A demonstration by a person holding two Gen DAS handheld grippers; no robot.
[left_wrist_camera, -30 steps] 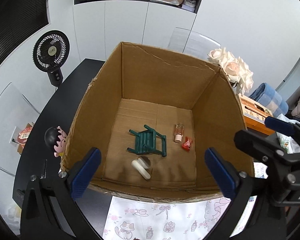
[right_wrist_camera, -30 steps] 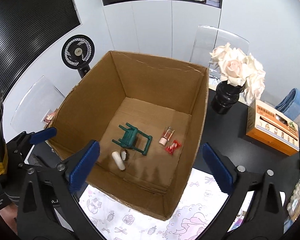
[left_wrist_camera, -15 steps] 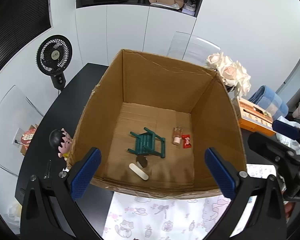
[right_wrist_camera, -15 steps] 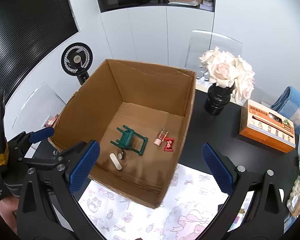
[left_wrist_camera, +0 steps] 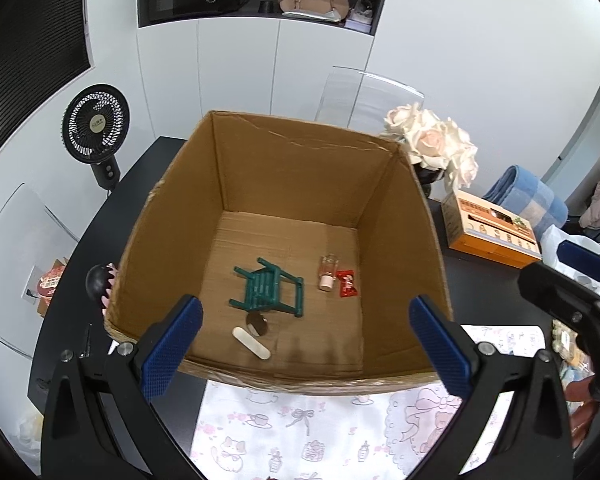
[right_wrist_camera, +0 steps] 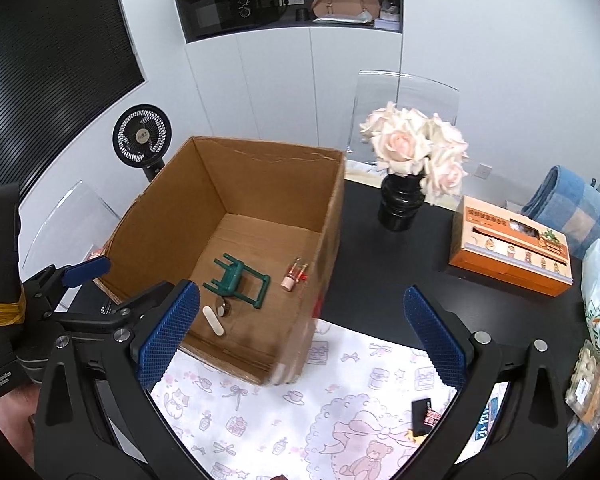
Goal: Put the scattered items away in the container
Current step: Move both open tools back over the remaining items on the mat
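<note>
An open cardboard box (left_wrist_camera: 180, 208) (right_wrist_camera: 160, 220) stands on the black table. Inside lie a green toy chair (left_wrist_camera: 270, 290) (right_wrist_camera: 238, 280), a white stick (left_wrist_camera: 251, 343) (right_wrist_camera: 213, 320), a dark round disc (left_wrist_camera: 257, 324), a small clear bottle (left_wrist_camera: 327, 271) (right_wrist_camera: 294, 274) and a red candy wrapper (left_wrist_camera: 347, 284). My left gripper (left_wrist_camera: 306, 346) is open and empty above the box's near rim. My right gripper (right_wrist_camera: 300, 336) is open and empty, right of the box over the patterned mat. A small black packet (right_wrist_camera: 422, 416) lies on the mat below the right gripper.
A white patterned mat (right_wrist_camera: 292, 412) covers the near table. A black vase of pale roses (right_wrist_camera: 404, 200), an orange carton (right_wrist_camera: 512, 248), a blue checked cloth (right_wrist_camera: 572, 208) and bags sit right. A black fan (left_wrist_camera: 96, 128) and a doll figure (left_wrist_camera: 100, 284) stand left of the box.
Both grippers have pulled back and up from the box; the right one also shifted right, bringing the mat and the black packet into view. Box contents stay the same.
</note>
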